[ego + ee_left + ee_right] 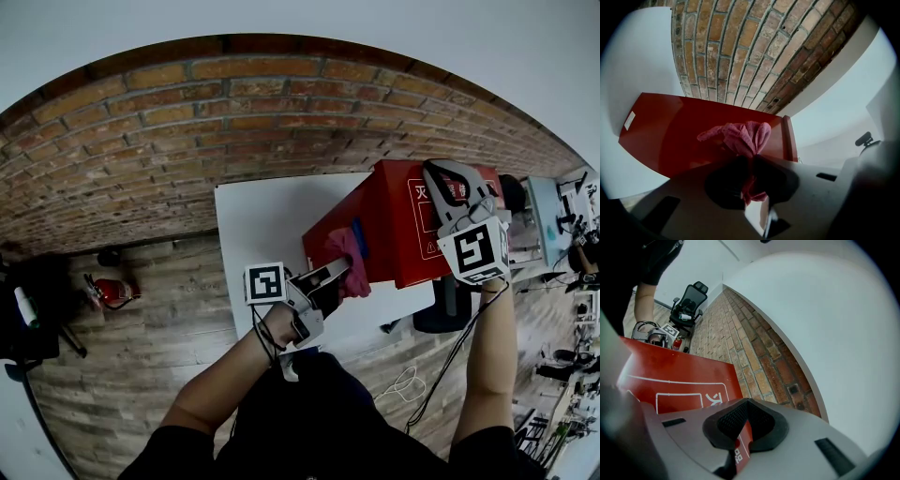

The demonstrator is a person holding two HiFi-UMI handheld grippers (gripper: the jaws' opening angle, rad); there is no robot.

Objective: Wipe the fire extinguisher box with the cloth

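Here, at the far left, a small extinguisher [114,292] sits on the wood floor near the brick wall [187,122]. On the white table [258,225], the left gripper [337,273] [750,161] has its jaws clamped on the pink cloth [349,255] [743,137], which is bunched against the red box's [394,230] [679,136] [675,376] left face. The box stands on the table's right part. The right gripper's [442,184] [743,423] jaws are closed on a thin edge of the box.
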